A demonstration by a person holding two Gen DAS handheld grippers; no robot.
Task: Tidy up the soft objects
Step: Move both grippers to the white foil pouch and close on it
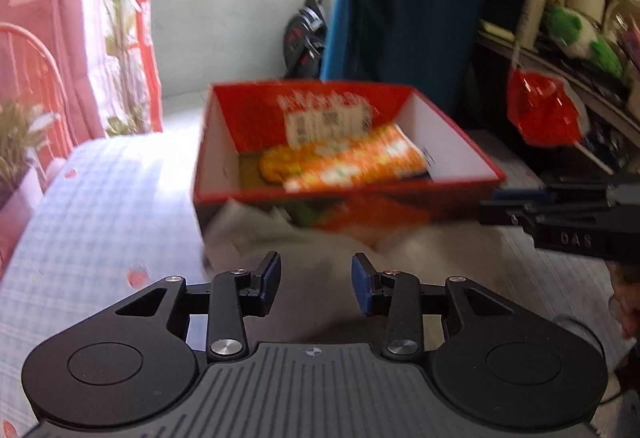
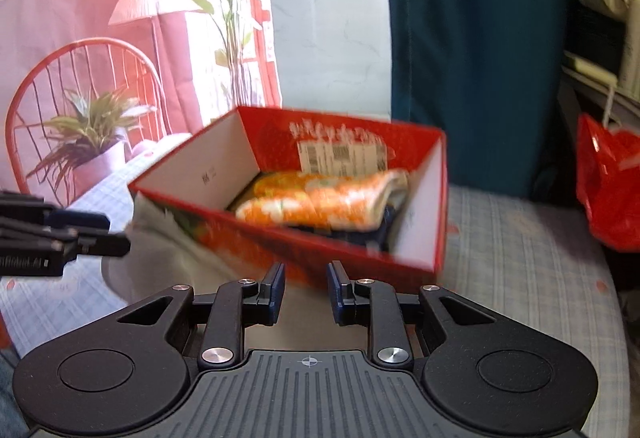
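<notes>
Item: pale cloth [image 1: 304, 238], crumpled on the checked bedcover [image 1: 100, 198], touching the near wall of the red box [image 1: 224, 142] and partly tucked under it. Judged light, limp, non-fragile, likely to drape and trail; best pinched at a raised fold clear of the box. In the box: folded orange-patterned cloth [image 2: 320, 198], soft, compact. Left gripper [image 1: 316, 278]: jaws apart, nothing between. Right gripper [image 2: 306, 288]: jaws narrowly apart, also empty.
</notes>
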